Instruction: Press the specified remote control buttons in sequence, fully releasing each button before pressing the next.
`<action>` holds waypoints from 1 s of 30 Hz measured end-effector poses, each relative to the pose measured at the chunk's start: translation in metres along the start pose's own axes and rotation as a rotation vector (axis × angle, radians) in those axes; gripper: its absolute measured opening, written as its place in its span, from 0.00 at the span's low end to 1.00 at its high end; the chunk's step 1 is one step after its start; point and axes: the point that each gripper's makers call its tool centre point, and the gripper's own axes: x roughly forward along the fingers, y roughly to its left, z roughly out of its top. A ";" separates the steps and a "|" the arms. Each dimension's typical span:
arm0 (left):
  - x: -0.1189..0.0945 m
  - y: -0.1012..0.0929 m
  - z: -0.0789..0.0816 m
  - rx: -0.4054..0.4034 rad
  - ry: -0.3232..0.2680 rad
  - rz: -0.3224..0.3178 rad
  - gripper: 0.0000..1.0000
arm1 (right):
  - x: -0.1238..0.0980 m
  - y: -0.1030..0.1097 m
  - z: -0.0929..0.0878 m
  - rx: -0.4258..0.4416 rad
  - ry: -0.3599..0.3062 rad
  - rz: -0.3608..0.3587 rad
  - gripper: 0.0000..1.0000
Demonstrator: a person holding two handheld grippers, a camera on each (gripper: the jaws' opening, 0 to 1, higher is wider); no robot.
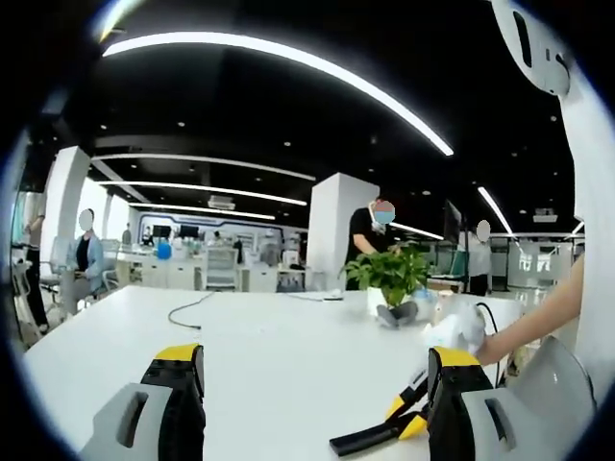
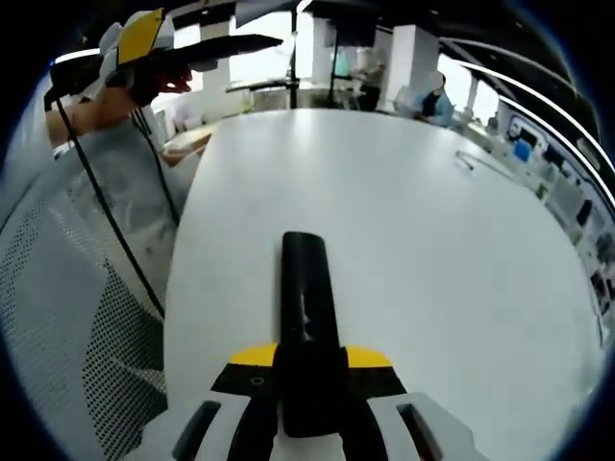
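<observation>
A black remote control (image 2: pixel 306 288) lies lengthwise between the jaws of my right gripper (image 2: pixel 310 360), which is shut on its near end. The remote's far end juts out over the white table (image 2: pixel 432 250). My left gripper (image 1: pixel 312 384) is open wide with nothing between its yellow-tipped fingers (image 1: pixel 178 370), held above the table (image 1: pixel 279 346). At the lower right of the left gripper view a black bar with yellow tips (image 1: pixel 380 434) pokes in, seemingly the right gripper with the remote. The left gripper (image 2: pixel 183 53) appears at the top left of the right gripper view.
A potted green plant (image 1: pixel 389 274) stands at the table's far side, with a loose cable (image 1: pixel 187 309) to its left. A person's arm (image 1: pixel 533 322) reaches in from the right. The person's torso and a black cord (image 2: pixel 106 221) lie along the table's left edge. People stand at desks beyond.
</observation>
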 end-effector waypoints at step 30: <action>0.000 0.001 -0.003 -0.013 0.009 -0.014 0.99 | 0.005 -0.037 0.005 -0.015 0.016 0.004 0.20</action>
